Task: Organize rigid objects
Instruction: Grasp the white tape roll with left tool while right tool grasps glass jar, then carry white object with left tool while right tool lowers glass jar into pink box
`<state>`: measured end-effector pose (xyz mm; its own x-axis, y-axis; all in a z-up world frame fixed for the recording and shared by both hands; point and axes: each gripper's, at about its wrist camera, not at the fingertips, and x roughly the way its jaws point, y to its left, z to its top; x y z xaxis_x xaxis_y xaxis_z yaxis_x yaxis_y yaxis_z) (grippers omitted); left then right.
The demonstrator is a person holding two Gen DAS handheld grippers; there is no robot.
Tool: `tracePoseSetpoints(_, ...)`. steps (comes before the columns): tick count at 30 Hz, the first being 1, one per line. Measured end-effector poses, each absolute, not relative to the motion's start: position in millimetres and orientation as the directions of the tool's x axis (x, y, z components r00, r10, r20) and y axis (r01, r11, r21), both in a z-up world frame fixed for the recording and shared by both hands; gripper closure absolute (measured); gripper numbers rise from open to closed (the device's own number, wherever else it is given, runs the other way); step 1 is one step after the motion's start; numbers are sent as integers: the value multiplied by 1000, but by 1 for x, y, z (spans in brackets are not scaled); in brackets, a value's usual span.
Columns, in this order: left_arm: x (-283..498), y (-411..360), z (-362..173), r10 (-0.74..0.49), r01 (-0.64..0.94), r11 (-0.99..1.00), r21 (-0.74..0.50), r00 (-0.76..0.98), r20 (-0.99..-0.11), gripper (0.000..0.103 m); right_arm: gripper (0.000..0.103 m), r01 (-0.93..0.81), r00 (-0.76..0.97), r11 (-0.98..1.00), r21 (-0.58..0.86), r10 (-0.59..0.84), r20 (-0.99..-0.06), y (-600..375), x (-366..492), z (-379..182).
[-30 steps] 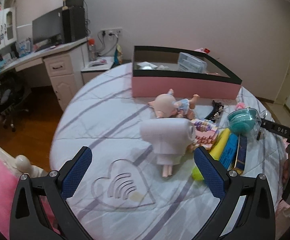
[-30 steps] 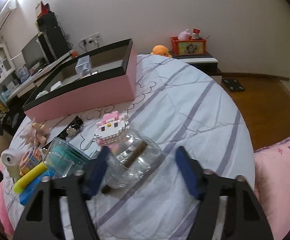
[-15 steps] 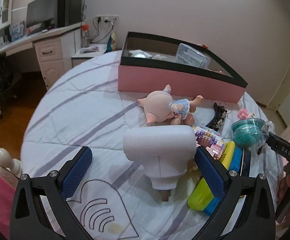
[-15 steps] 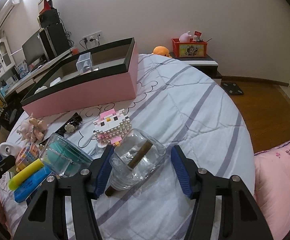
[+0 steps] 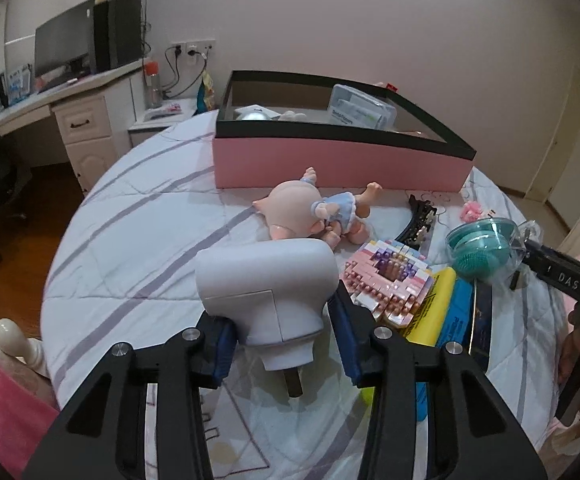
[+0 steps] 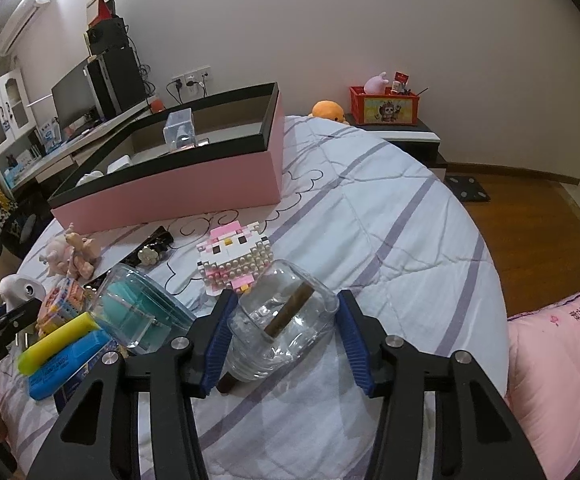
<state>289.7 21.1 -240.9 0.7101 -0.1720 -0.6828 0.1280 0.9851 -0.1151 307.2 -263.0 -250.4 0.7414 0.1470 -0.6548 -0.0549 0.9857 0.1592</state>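
Observation:
On the bed, my left gripper (image 5: 284,344) has closed around the handle of a white hair-dryer-shaped device (image 5: 268,284); its blue pads touch both sides. My right gripper (image 6: 286,340) is closed around a clear glass jar (image 6: 286,320) lying on its side with a brown stick inside. A pink storage box (image 5: 337,160) with a black rim stands at the back, also in the right wrist view (image 6: 178,188). A doll (image 5: 313,212), a pink brick model (image 5: 389,276), a Hello Kitty brick figure (image 6: 236,252) and a teal item in a clear case (image 6: 138,312) lie nearby.
Yellow and blue packages (image 5: 441,312) lie right of the white device. A black hair clip (image 5: 419,220) lies near the box. The box holds a clear case (image 5: 359,112). A desk (image 5: 50,100) stands left, a nightstand (image 6: 401,136) right. A pink pillow (image 6: 561,360) lies right.
My left gripper moved forward and closed from wide open onto the white device's handle. My right gripper advanced and narrowed around the glass jar.

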Motion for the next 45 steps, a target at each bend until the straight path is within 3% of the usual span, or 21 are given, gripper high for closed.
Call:
tracePoseSetpoints(18,278,30,-198,-184,144,983,-115,767,-615,60,51,-146,781,980,136,198,-592,-235,286,-209)
tracePoseSetpoints(30,331,-13,-157,-298,287,951,-113,758,-580,60,51,-261,776,963,65,249,-579,-199,333,-174)
tracePoseSetpoints(37,412,-37,-150,-338,329,935,-136,703,-625,60,51,-267,771,963,23,227,-595,-194,399,-165)
tracePoseSetpoints(45,486,-59,-180,-274,308,947,-91,625,-731,60,51,-220,745,975,-44,138,-653,-197,469,-188)
